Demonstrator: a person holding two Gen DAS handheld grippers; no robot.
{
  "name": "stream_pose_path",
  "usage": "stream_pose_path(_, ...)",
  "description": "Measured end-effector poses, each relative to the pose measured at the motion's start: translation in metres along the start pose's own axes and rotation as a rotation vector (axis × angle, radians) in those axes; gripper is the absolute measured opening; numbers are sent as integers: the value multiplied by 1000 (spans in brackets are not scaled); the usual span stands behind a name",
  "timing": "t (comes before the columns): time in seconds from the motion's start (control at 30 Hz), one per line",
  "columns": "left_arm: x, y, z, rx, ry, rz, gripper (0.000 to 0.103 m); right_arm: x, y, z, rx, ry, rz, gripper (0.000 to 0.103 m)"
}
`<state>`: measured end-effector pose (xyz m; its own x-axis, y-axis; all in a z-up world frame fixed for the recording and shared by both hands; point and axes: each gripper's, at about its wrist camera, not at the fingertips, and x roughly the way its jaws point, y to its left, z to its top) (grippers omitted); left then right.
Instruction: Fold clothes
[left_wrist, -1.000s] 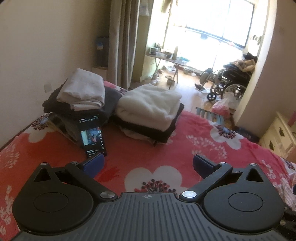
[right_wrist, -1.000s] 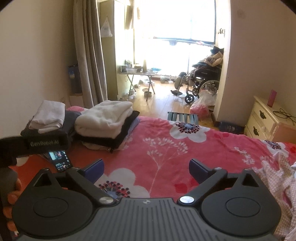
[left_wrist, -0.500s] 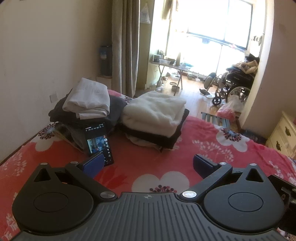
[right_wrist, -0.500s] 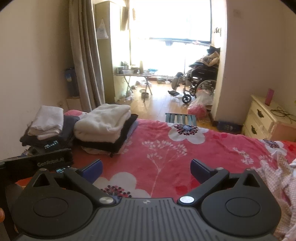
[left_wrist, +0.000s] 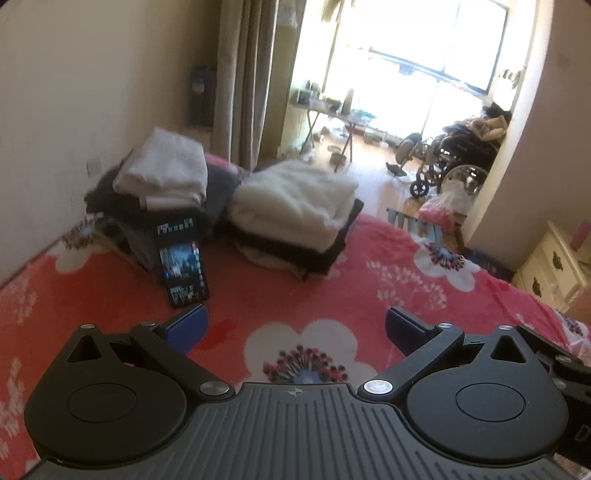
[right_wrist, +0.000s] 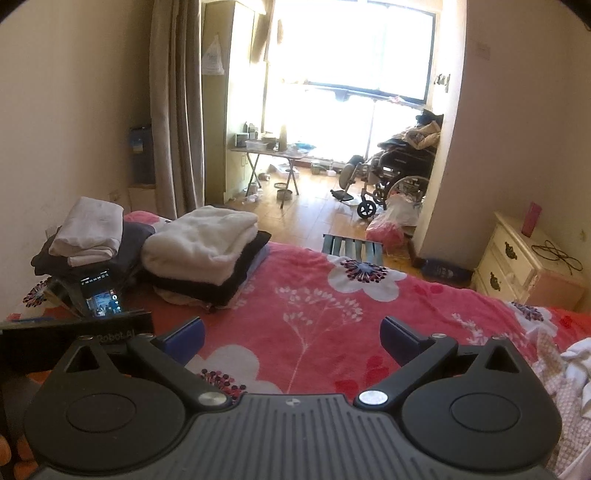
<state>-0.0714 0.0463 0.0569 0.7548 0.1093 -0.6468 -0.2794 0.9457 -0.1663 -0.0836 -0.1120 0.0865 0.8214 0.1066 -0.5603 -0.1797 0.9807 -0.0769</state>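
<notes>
Two stacks of folded clothes sit at the far left of the bed: a white-on-dark stack (left_wrist: 162, 177) by the wall and a fluffy white-on-black stack (left_wrist: 295, 210) beside it; both also show in the right wrist view, the wall stack (right_wrist: 88, 232) and the fluffy stack (right_wrist: 203, 247). A crumpled pink-and-white checked garment (right_wrist: 561, 384) lies at the bed's right edge. My left gripper (left_wrist: 295, 328) is open and empty above the red floral blanket (left_wrist: 280, 295). My right gripper (right_wrist: 291, 336) is open and empty, level with it to the right.
A lit phone (left_wrist: 181, 262) leans against the wall stack. The left gripper's body (right_wrist: 74, 336) shows at the right view's left edge. A cream nightstand (right_wrist: 517, 258) stands right of the bed. Beyond are a folding table (right_wrist: 273, 151), a wheelchair (right_wrist: 391, 173) and a curtain (right_wrist: 177, 103).
Both grippers have risen and tipped back a little, so the stacks and phone sit lower and farther in view. Both stay open and empty.
</notes>
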Motion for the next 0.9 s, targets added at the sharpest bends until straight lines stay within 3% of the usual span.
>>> stream_pose_path(0.5,17,1,-12,59,55,74,103,23,-9,-21,46,75,-77,103)
stream_pose_path(0.9,23,3,-19,114,55,126,103,35,1,-22,4,83,-20,103)
